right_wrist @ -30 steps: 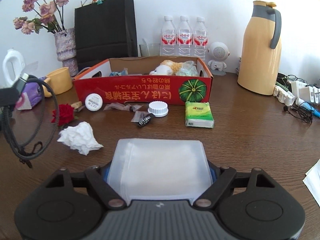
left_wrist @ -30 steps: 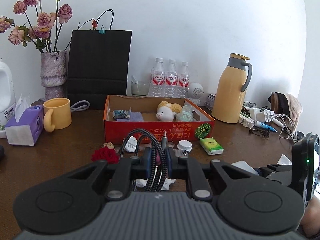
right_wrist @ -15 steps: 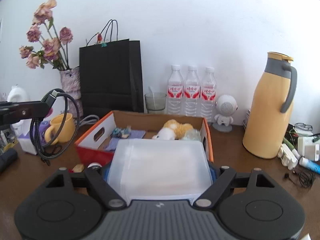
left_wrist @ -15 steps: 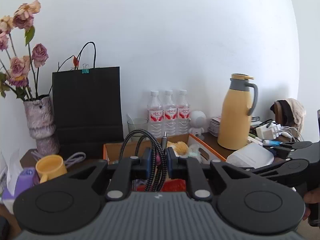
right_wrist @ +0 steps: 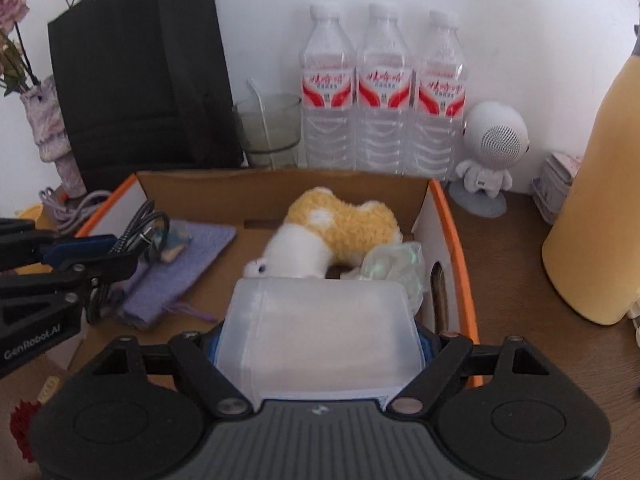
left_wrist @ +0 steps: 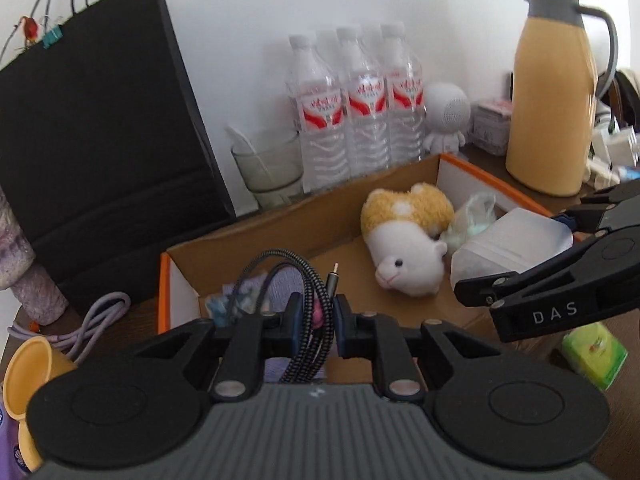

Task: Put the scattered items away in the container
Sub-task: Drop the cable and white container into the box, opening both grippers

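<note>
Two grippers hang over the cardboard box (right_wrist: pixel 452 240), each loaded. The left gripper (left_wrist: pixel 314 316), nearly closed, pinches a coiled braided cable (left_wrist: pixel 304 292) above the purple cloth (right_wrist: pixel 188 268) at nine o'clock. The right gripper (right_wrist: pixel 320 336), spread wide, clamps a frosted plastic pouch (right_wrist: pixel 320 332) above the plush toy (right_wrist: pixel 332 232) at twelve. Released together, the pouch could bounce off the plush, or the cable's loose loops could snag a finger.

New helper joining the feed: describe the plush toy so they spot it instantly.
Find the orange-edged cardboard box in front of the three water bottles. Inside, at its back right, lies the plush toy, the only furry item: yellow back, white face.
</note>
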A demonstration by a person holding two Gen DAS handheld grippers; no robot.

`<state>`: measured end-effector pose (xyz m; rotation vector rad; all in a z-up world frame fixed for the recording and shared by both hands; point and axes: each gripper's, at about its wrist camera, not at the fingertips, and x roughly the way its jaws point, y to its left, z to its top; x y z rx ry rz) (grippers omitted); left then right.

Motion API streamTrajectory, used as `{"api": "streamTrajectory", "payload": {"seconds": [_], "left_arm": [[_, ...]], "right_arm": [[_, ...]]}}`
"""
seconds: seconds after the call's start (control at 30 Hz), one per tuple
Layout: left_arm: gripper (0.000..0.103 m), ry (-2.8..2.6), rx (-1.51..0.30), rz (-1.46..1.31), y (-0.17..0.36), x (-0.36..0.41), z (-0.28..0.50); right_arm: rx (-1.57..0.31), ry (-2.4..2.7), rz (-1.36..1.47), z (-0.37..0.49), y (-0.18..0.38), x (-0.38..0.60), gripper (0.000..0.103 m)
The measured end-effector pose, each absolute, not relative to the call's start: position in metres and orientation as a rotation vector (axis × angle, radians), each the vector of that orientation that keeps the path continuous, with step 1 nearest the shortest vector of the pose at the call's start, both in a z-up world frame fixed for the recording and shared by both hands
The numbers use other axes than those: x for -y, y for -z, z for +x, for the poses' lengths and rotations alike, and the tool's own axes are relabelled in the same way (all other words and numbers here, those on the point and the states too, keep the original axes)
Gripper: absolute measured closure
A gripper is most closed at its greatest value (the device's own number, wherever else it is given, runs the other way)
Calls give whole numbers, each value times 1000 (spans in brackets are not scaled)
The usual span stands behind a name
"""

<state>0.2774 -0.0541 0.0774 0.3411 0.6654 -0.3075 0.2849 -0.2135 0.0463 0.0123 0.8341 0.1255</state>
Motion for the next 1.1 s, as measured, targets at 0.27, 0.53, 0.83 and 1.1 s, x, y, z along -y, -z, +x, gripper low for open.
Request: {"api": "streamTrajectory", "payload": {"seconds": [0.27,0.53,0.83,1.1], "left_arm": [[80,466,-752,456,-59,60,264],[22,448,-814,100,-121,20,286],[3,92,-1050,-192,-148,-1,320],[0,63,-521,-209,-146,-8,202]], "right_arm": [[-929,-112,10,291,-35,217,21],[-1035,-200,204,308,-81,245,12],[-1107,-131,249,317,-117,242,10],[-521,-25,197,193,-130,231,8]]}}
